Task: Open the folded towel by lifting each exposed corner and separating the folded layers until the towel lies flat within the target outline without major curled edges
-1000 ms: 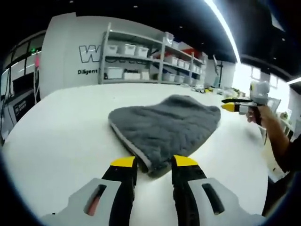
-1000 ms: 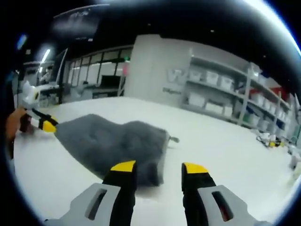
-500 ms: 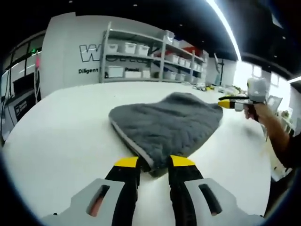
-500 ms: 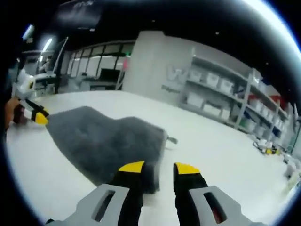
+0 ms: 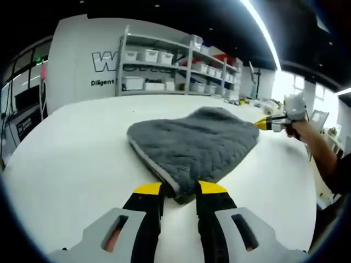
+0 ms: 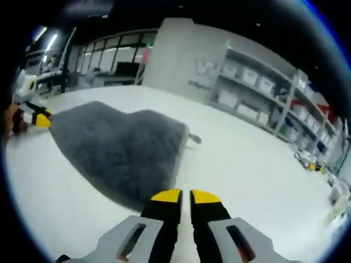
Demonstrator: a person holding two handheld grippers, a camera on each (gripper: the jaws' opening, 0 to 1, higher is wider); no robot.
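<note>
Left gripper [image 5: 176, 188] sits low at the near edge of the table [image 5: 71, 159], jaws reaching forward, nearly level with the surface. Its yellow-tipped jaws are pinched on the nearest corner of the grey towel [image 5: 194, 145]; the pale hem of that corner runs down between the tips.

Towel lies on the white table, folded, spreading away from that pinched corner toward the middle of the table. Its far edge looks rounded and humped, not flat.

Right gripper [image 5: 262, 124], seen in the left gripper view, is at the towel's far right corner, tip touching or just at the fabric edge. A hand [image 5: 299, 130] holds it, forearm coming in from the right side.

In the right gripper view, the right gripper [image 6: 185, 196] has its jaws pressed almost together, only a thin slit between the tips. The tips sit at the towel's [image 6: 120, 148] near edge; whether fabric is caught between them, can't tell. A small tag or loop sticks out at the towel's right side.

Left gripper [image 6: 38, 118] appears there at the towel's far left corner, yellow tip against the fabric, a hand [image 6: 11, 118] behind it.

Beyond the table: shelving [image 5: 175, 68] with white bins against a wall with lettering.
</note>
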